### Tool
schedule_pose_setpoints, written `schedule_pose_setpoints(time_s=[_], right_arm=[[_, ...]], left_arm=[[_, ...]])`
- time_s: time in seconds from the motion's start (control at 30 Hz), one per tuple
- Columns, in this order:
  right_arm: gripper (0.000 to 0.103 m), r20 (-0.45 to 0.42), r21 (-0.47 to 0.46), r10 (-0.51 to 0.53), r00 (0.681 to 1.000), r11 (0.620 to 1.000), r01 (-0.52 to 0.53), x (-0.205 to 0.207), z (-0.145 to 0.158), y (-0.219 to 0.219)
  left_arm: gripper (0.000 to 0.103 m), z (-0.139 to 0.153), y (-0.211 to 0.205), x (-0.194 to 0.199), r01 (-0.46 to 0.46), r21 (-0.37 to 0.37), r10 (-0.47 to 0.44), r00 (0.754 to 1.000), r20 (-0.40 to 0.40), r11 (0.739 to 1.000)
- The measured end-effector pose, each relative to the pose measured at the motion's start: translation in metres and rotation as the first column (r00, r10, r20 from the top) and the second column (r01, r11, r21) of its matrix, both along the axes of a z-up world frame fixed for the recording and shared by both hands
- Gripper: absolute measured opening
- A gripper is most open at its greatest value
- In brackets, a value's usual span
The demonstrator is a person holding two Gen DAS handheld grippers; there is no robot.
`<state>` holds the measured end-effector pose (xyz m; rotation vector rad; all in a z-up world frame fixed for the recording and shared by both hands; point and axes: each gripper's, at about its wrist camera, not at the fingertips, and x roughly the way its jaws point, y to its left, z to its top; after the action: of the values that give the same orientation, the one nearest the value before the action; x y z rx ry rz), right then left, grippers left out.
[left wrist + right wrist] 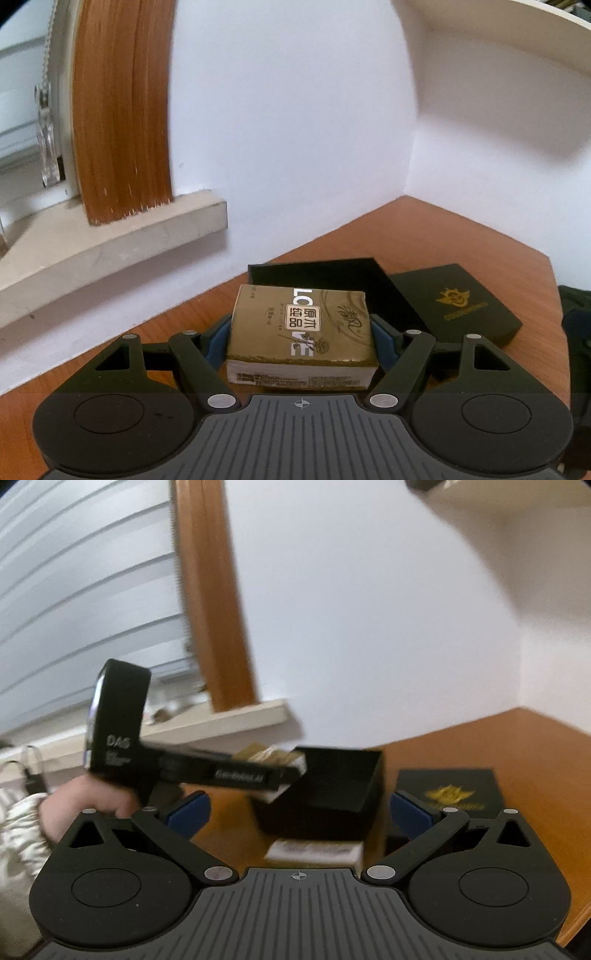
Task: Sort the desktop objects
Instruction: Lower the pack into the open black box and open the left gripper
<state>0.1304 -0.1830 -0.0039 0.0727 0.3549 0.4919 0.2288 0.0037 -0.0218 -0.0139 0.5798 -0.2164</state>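
The orange-brown wooden tabletop (pixel 461 236) meets white walls in a corner. An open black box (pixel 332 277) rests on it, and at its 3 o'clock, touching it, lies a flat black lid with a gold emblem (pixel 458 299). A white-sided pack (pixel 314 851) lies at the box's 6 o'clock in the right wrist view.

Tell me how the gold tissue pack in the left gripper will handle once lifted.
The gold tissue pack probably feels light and slightly squashy: its wrapper dents at the corners. The glossy film may slip between the left gripper's pads. Flat and boxy, it shouldn't roll.
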Motion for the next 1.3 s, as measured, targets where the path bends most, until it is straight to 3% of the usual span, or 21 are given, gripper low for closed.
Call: schedule_pose_setpoints(time_s=[0.3, 0.7, 1.3], right_arm=[[0.103, 0.028, -0.051, -0.007, 1.0, 0.999, 0.008, -0.003, -0.006, 0.009], [0.103, 0.018, -0.037, -0.011, 1.0, 0.999, 0.011, -0.008, -0.008, 0.006], [0.103, 0.02, -0.035, -0.02, 1.0, 0.999, 0.021, -0.012, -0.006, 0.008]], left_arm=[[0.077, -0.006, 0.001, 0.01, -0.011, -0.017, 0.011, 1.0, -0.007, 1.0], [0.084, -0.002, -0.001, 0.007, 0.004, -0.018, -0.004, 1.0, -0.001, 1.0], [0.085, 0.004, 0.003, -0.004, 0.044, -0.031, -0.044, 0.999, 0.001, 0.999]])
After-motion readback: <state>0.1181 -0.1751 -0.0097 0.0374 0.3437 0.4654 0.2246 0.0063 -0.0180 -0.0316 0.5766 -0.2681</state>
